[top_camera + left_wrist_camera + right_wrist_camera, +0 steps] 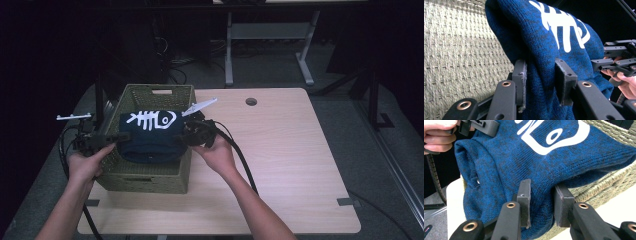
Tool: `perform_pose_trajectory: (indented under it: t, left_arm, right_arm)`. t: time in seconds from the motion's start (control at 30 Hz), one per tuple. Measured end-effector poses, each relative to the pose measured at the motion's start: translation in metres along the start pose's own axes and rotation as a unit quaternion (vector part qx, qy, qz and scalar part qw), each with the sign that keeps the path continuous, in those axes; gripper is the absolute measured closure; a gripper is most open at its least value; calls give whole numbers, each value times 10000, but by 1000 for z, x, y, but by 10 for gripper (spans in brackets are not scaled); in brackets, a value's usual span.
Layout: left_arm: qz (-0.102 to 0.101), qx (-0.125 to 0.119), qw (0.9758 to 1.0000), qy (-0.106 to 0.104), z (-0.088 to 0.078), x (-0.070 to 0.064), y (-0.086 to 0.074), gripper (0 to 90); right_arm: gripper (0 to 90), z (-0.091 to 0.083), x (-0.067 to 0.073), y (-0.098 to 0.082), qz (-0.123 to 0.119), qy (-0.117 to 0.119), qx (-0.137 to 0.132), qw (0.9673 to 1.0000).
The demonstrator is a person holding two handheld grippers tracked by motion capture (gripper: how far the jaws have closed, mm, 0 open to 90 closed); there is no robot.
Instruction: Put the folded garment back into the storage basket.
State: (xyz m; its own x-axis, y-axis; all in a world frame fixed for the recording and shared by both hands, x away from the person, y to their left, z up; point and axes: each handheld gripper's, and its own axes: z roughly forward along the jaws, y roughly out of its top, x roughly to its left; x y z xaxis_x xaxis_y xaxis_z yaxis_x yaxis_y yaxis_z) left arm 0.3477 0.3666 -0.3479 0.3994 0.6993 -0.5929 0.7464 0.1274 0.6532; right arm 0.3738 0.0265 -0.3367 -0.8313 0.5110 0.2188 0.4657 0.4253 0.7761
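Note:
A folded dark blue knit sweater [150, 137] with a white fish-skeleton print hangs over the woven basket [142, 180] on the table's left side. My left gripper [116, 137] is shut on the sweater's left end, and its pads [522, 82] pinch a thick fold of the blue sweater [544, 50]. My right gripper [186, 136] is shut on the sweater's right end, with its pads [524, 202] squeezing the bunched blue sweater [524, 162]. The basket's woven wall [461, 57] lies behind the left gripper, and its rim [614, 182] runs under the cloth on the right.
The light wooden table [280, 160] stretches bare to the right of the basket, with a round cable hole [251, 101] near its far edge. A desk frame [270, 40] stands on the dark floor beyond. Cables [240, 155] trail from both grippers.

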Motion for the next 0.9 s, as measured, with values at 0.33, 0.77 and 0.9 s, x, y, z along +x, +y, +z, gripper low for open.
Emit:
perform_pose_trajectory:
  t: [0.33, 0.77, 0.9]
  left_arm:
    - [3, 119, 9999, 115, 5, 5, 0, 640]
    - [-55, 114, 9998, 180, 4, 10, 1, 629]
    - [-18, 84, 9998, 187, 1, 11, 2, 637]
  right_arm:
    - [699, 8, -4, -5, 81, 25, 49, 10000]
    - [692, 12, -1, -6, 100, 12, 37, 9999]
    - [692, 15, 0, -5, 100, 35, 35, 9999]
